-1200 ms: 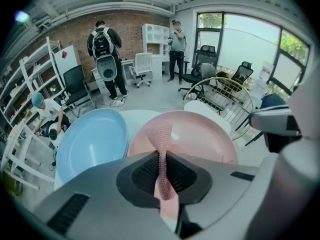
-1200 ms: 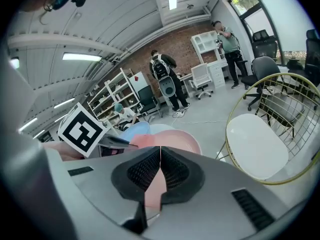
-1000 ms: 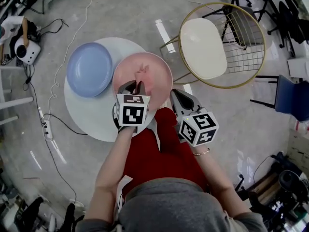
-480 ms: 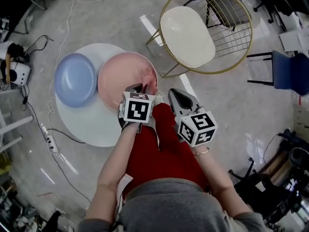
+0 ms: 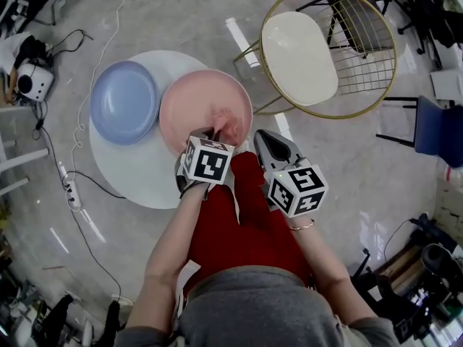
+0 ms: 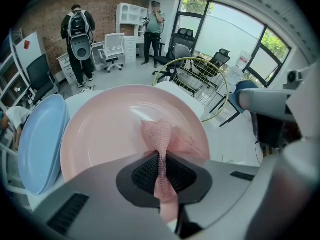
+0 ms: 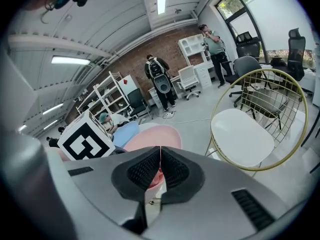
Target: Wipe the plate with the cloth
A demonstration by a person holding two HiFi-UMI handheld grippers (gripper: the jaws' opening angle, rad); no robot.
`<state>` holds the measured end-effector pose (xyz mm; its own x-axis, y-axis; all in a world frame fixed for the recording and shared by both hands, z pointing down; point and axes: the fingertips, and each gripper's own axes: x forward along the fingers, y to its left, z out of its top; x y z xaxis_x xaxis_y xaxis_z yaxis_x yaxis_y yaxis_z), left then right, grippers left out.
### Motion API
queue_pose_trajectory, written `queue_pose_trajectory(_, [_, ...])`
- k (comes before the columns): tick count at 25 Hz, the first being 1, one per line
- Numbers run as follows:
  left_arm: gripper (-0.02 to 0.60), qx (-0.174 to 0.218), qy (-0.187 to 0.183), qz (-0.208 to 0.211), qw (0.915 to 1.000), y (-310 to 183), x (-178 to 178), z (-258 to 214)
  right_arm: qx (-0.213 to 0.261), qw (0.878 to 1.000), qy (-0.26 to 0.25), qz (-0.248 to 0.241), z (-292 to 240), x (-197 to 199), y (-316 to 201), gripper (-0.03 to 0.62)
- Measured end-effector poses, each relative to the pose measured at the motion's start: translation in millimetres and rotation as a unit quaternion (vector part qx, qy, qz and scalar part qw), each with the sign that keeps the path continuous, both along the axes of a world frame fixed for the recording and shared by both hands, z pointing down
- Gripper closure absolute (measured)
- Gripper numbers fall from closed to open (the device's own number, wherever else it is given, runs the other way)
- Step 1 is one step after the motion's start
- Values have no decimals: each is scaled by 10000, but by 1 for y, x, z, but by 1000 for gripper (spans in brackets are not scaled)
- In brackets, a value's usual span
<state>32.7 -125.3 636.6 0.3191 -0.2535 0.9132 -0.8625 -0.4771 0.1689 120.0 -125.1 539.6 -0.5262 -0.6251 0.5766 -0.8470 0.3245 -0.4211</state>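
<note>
The left gripper (image 6: 162, 167) is clamping a pink mesh cloth (image 6: 158, 133) between its closed jaws. A narrow strip of the cloth is running down through the dark pads, and the loose end is bunching up ahead of the jaws. That bunched end is resting on the pink plate (image 5: 205, 109), on the part of the plate nearest the person and a little to the right of its middle. The gripper itself is tilting down toward the plate's near rim.

The right gripper (image 7: 160, 167) is hanging just to the right of the left one, off the desk's right edge and above the person's red trousers (image 5: 231, 230). Its jaws are pressing together with nothing between them. In its own view the pink plate is showing beyond the jaws, with the left gripper's marker cube to the left.

The pink plate is sitting at the right edge of the round white desk (image 5: 137, 173), with its rim reaching that edge. A blue plate (image 5: 124, 101) is lying just beside it toward the desk's left edge; whether the two rims are touching cannot be told.

Past the desk's right edge, a chair (image 5: 299, 55) with a gold wire frame and a white seat is standing on the grey floor (image 5: 347, 165). Cables (image 5: 79, 186) are trailing over the floor by the desk's left edge. In the two gripper views, two people (image 6: 79, 29) are standing well back in the room, near white shelves and office chairs.
</note>
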Motion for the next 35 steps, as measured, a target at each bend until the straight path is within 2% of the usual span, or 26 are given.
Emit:
queue_pose_trajectory(13, [549,44,-350,-647,9973,14,-58,-3,-74,9973,-128,-722,1,-48,2,565])
queue_pose_trajectory(26, [549,520,-694,-1294,9878,10,-114,-25,16,9971,-139,-754,-4,-57,11,565])
queue_pose_trajectory(28, [549,661,-556,-1448,9857,9,-118,-37,78,9974,-133,-711,-8,-56,12,565])
queue_pose_trajectory(31, [549,910,-106,-1664,9818,6,-115,-57,185,9983,-118,-543,-15,-49,11,565])
queue_pose_trajectory(35, [549,1000,523,-1540,9816,4,-83,-78,360,9990,-83,-244,-28,-32,10,565])
